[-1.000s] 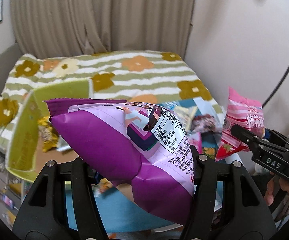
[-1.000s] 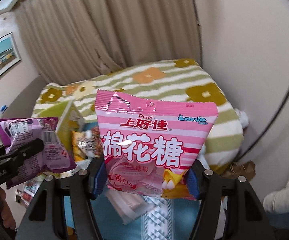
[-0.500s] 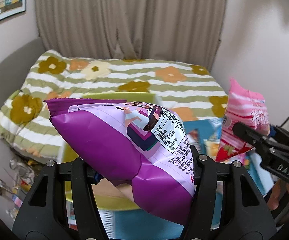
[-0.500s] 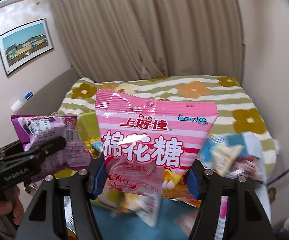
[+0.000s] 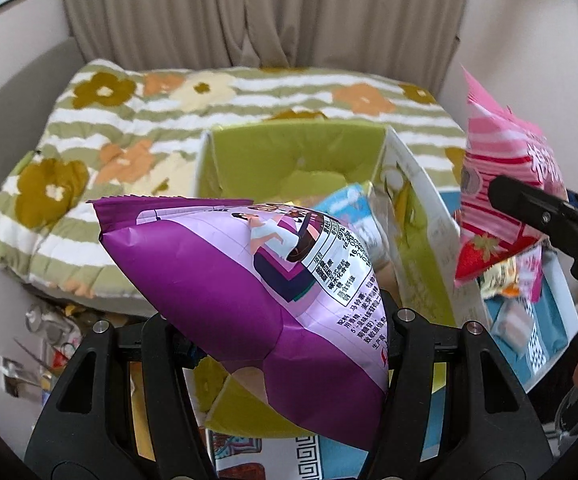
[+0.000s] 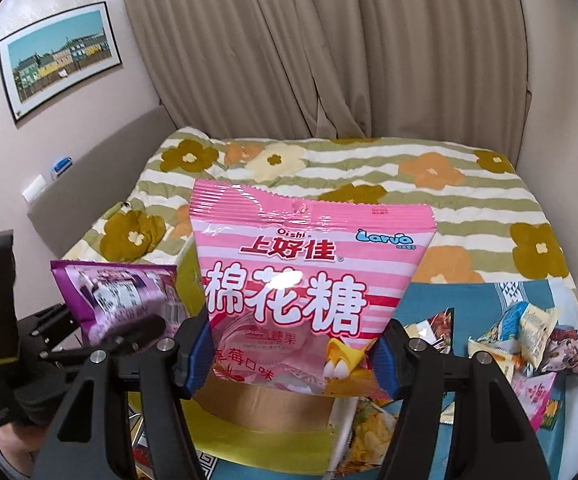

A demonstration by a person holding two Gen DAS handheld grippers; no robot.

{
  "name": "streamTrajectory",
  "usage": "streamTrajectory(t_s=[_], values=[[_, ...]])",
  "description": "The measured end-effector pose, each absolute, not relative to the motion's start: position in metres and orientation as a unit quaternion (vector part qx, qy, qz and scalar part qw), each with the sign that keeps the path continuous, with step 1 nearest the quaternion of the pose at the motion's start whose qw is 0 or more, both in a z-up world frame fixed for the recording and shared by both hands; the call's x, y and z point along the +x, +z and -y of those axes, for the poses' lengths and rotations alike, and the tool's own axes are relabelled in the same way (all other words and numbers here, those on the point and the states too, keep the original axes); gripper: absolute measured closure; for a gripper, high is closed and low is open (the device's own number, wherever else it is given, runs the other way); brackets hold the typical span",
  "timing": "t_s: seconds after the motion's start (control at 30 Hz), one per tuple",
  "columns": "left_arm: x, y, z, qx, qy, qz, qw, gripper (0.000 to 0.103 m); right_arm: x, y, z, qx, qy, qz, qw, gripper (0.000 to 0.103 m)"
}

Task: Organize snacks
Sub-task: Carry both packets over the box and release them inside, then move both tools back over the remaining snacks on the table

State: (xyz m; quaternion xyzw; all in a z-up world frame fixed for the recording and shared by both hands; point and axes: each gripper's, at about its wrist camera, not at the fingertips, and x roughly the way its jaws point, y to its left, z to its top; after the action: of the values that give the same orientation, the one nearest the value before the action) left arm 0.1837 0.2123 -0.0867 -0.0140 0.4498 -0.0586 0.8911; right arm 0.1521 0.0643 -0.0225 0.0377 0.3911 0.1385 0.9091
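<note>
Upright, pink bag (image 6: 309,296), sealed top edge uppermost

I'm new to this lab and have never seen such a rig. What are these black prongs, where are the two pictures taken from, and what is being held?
No robot here: a person carries a two-finger gripper in each hand, each with a fisheye camera looking along its fingers. The left gripper grips a purple snack bag. The right gripper grips a pink marshmallow bag. Below them sits an open green box by a flowered bed quilt; loose snack packets lie on a blue cloth.
</note>
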Motion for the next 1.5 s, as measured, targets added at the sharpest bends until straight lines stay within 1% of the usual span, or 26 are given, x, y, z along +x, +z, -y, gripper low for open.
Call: streamTrajectory(t_s=[0.07,0.1,0.13,0.17,0.2,0.6,0.9,0.93,1.0,1.03,1.07,1.1,1.3,1.5], values=[[0.189,-0.096,-0.207,-0.014,-0.076,-0.465,0.882,0.046,0.155,-0.028,-0.066,0.034,0.131,-0.401,0.906,0.042],[0.190,-0.099,-0.206,-0.015,-0.085,-0.469,0.879,0.040,0.158,-0.031,-0.066,0.033,0.128,-0.407,0.904,0.042],[0.189,-0.101,-0.204,-0.014,-0.090,-0.468,0.879,0.021,0.160,-0.032,-0.068,0.033,0.127,-0.411,0.902,0.042],[0.187,-0.102,-0.202,-0.011,-0.084,-0.466,0.881,0.008,0.161,-0.033,-0.068,0.033,0.126,-0.414,0.901,0.042],[0.185,-0.102,-0.200,-0.007,-0.073,-0.461,0.884,0.001,0.164,-0.034,-0.070,0.032,0.126,-0.416,0.900,0.042],[0.166,-0.090,-0.220,-0.031,-0.021,-0.459,0.888,0.001,0.175,-0.051,-0.081,0.009,0.176,-0.452,0.874,0.041],[0.155,-0.091,-0.242,-0.047,0.002,-0.458,0.888,0.001,0.181,-0.078,-0.106,0.008,0.210,-0.482,0.850,0.041],[0.155,-0.093,-0.244,-0.049,0.003,-0.460,0.887,0.001,0.180,-0.080,-0.108,0.009,0.213,-0.483,0.849,0.040],[0.155,-0.096,-0.247,-0.050,0.004,-0.466,0.883,0.001,0.180,-0.083,-0.110,0.009,0.215,-0.485,0.848,0.030],[0.155,-0.098,-0.248,-0.048,0.006,-0.469,0.882,0.001,0.180,-0.084,-0.110,0.013,0.217,-0.485,0.847,0.015],[0.154,-0.099,-0.249,-0.048,0.006,-0.470,0.881,0.001,0.180,-0.085,-0.108,0.021,0.221,-0.482,0.848,0.004],[0.153,-0.101,-0.250,-0.049,0.004,-0.471,0.881,0.001,0.179,-0.085,-0.107,0.028,0.222,-0.477,0.850,0.002],[0.148,-0.106,-0.249,-0.058,-0.015,-0.475,0.878,0.001,0.170,-0.087,-0.105,0.028,0.206,-0.473,0.856,0.001],[0.143,-0.094,-0.245,-0.048,-0.037,-0.458,0.887,0.001,0.160,-0.074,-0.106,0.026,0.183,-0.461,0.868,0.001]])
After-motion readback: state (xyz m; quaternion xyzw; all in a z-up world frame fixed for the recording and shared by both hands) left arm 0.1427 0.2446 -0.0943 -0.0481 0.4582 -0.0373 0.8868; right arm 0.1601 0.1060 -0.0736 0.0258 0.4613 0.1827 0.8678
